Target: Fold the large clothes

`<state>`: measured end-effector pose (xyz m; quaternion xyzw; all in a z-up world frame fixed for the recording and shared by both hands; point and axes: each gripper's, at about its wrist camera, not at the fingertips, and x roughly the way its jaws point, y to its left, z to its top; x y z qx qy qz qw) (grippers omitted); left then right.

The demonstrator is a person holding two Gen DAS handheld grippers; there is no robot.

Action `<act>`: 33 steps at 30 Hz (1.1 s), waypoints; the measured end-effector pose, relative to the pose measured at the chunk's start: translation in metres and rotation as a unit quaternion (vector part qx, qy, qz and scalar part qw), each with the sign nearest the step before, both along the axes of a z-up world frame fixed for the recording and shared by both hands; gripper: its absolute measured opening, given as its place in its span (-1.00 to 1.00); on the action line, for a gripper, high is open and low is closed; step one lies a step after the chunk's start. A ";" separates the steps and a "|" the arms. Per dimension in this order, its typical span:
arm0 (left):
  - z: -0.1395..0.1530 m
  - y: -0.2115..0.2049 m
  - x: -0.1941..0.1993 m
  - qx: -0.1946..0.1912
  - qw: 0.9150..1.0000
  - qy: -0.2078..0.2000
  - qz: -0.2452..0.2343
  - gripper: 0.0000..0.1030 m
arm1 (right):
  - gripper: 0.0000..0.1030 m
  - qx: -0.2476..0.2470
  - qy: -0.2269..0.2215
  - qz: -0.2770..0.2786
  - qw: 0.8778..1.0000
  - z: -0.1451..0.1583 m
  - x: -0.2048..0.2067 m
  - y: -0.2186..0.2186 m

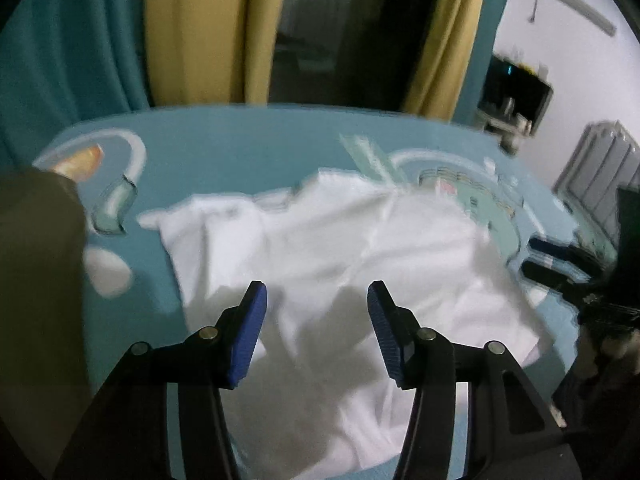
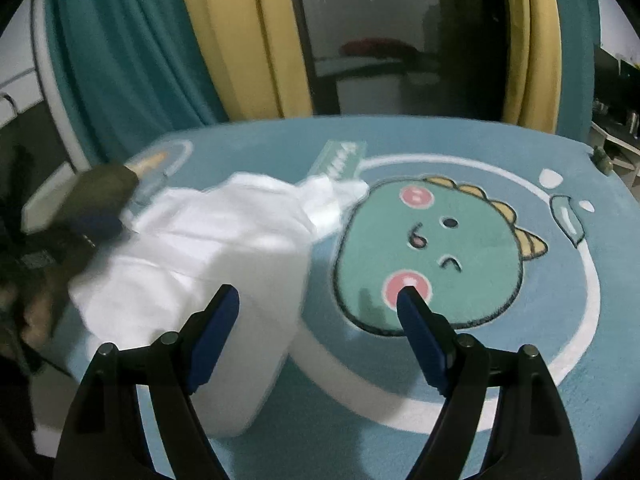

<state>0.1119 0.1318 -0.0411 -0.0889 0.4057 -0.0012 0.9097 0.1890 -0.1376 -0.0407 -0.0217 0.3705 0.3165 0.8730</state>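
Note:
A large white garment lies crumpled and partly folded on a blue cartoon rug. My left gripper hovers open just above its near part, nothing between the blue pads. In the right wrist view the garment covers the rug's left half, beside a green dinosaur face. My right gripper is open and empty. Its left finger is over the garment's near edge and its right finger over the dinosaur's pink cheek. The left gripper's blue pad shows blurred at the garment's far left side under an olive sleeve.
Teal curtains and yellow curtains hang behind the rug, with a dark doorway between them. A grey radiator and a dark shelf stand at the right. A small green object sits at the rug's far right edge.

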 end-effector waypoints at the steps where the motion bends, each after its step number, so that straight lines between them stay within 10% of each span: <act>1: -0.006 -0.003 0.000 0.001 1.000 0.008 0.001 0.09 | 0.58 0.003 0.001 0.010 1.000 0.000 -0.003 0.002; 8: -0.030 0.013 -0.015 -0.021 0.999 0.030 0.025 0.27 | 0.57 -0.030 0.027 0.026 0.999 -0.032 -0.009 0.020; 24: -0.029 0.081 -0.015 -0.056 0.993 0.015 0.107 0.33 | 0.58 0.007 0.026 0.017 0.999 -0.003 0.009 0.003; 33: -0.035 0.067 0.011 -0.088 0.995 0.015 0.047 0.54 | 0.58 0.013 0.040 0.011 0.999 -0.008 0.028 0.003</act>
